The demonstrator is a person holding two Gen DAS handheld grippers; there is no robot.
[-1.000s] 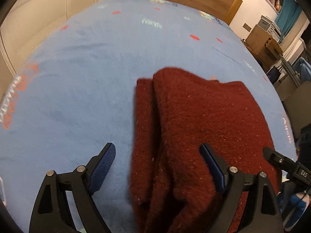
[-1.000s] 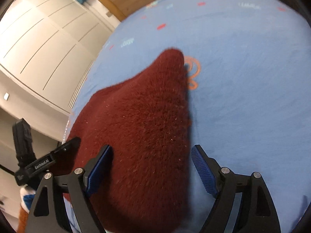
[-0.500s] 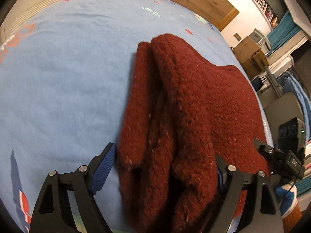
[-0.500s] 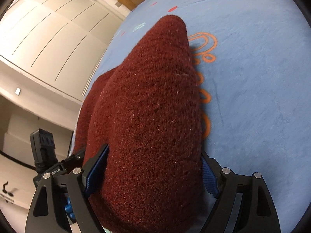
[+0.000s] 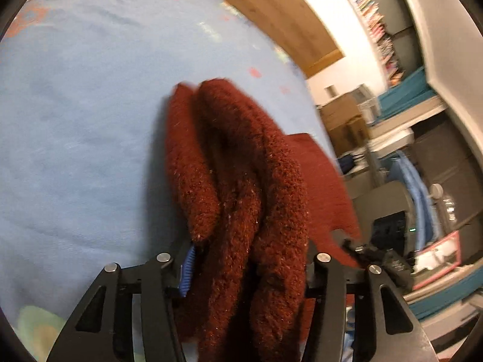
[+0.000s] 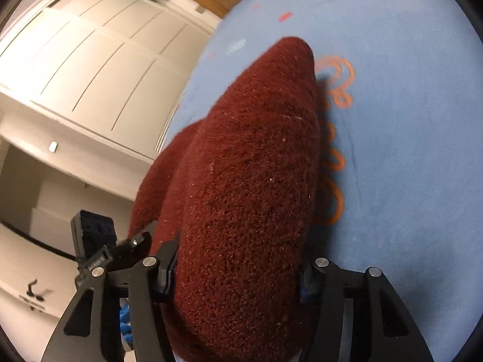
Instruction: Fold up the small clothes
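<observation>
A dark red fuzzy garment (image 5: 241,181) lies bunched in thick folds on a blue patterned bedsheet (image 5: 75,105). My left gripper (image 5: 246,259) is shut on its near end, the fabric bulging between the two black jaws with blue pads. In the right wrist view the same garment (image 6: 250,181) rises as a thick hump from my right gripper (image 6: 238,274), which is shut on its other near edge. The far tip of the garment rests on the sheet (image 6: 407,120). The other gripper shows at the side of each view.
A wooden headboard (image 5: 277,15) stands at the far end of the bed. Cardboard boxes (image 5: 347,120), shelves and blue cloth crowd the right of the bed. White wardrobe doors (image 6: 90,69) stand on the other side.
Both grippers closed from open onto the near edge of the garment. The fabric has bunched up and lifted between the jaws, and both views have tilted.
</observation>
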